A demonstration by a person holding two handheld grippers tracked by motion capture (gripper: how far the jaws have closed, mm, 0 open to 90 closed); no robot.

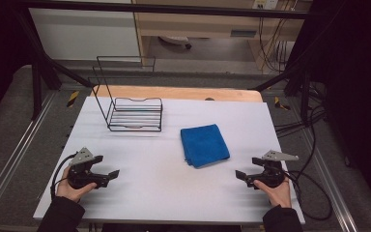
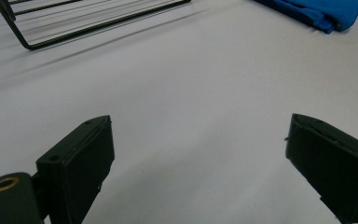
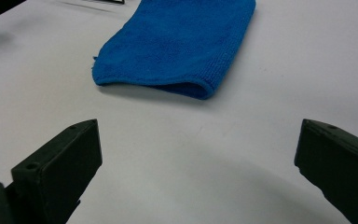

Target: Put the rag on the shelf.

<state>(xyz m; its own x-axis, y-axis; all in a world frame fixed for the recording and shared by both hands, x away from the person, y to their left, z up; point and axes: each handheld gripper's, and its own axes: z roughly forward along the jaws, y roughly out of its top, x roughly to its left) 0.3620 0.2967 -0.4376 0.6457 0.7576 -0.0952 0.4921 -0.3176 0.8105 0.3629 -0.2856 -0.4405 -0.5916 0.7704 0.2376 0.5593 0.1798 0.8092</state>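
At the near left of the white table [image 1: 164, 193], the left gripper [image 1: 107, 177] rests in the person's left hand [image 1: 70, 188], its jaws spread wide with nothing between them and aimed toward the middle of the table. Far left stands a black wire rack [image 1: 135, 113], its tall back frame rising at its left end. The left gripper view catches the rack's near bottom corner [image 2: 51, 32] at upper left and a folded corner of the blue cloth [image 2: 317, 11] at upper right.

The cloth [image 1: 204, 144] lies flat right of centre, well apart from both grippers, folded to a near square; its slightly longer axis runs near to far, leaning a little leftward at the far end. The right gripper view shows its rounded fold edge [image 3: 182, 46] turned toward that gripper.

At the near right, the right gripper [image 1: 241, 175] sits in the right hand [image 1: 275, 191], jaws likewise spread and empty, pointing left.
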